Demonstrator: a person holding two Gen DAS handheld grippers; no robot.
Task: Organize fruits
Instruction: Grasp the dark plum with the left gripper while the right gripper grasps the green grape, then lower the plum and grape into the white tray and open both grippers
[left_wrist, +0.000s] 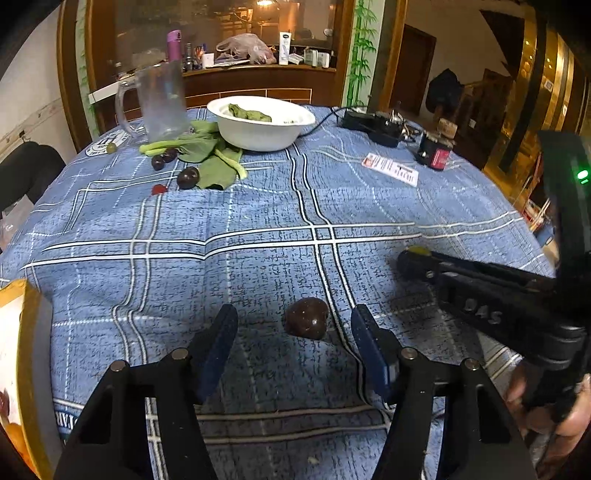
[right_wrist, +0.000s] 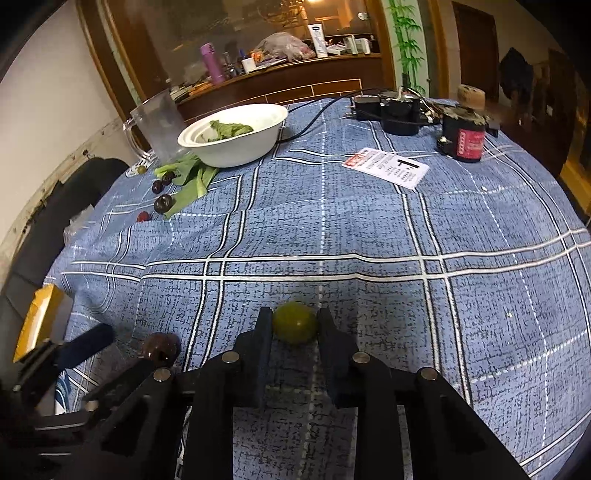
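My left gripper (left_wrist: 293, 321) is open, its blue fingers on either side of a dark brown round fruit (left_wrist: 306, 318) lying on the blue checked tablecloth (left_wrist: 258, 206). My right gripper (right_wrist: 293, 325) is shut on a green round fruit (right_wrist: 295, 322) just above the cloth. The brown fruit also shows in the right wrist view (right_wrist: 159, 347), with the left gripper's finger (right_wrist: 86, 345) beside it. The right gripper appears in the left wrist view (left_wrist: 417, 258), the green fruit mostly hidden. Dark plums (left_wrist: 187, 178) and a small red fruit (left_wrist: 159, 189) lie at the far left.
A white bowl (left_wrist: 260, 123) with green leaves stands at the back, leafy greens (left_wrist: 207, 155) and a clear jug (left_wrist: 160, 101) beside it. A paper card (left_wrist: 389, 168), a dark jar (left_wrist: 436, 151) and black cabled devices (left_wrist: 373, 125) sit back right. A yellow-edged box (left_wrist: 22, 362) is at the near left.
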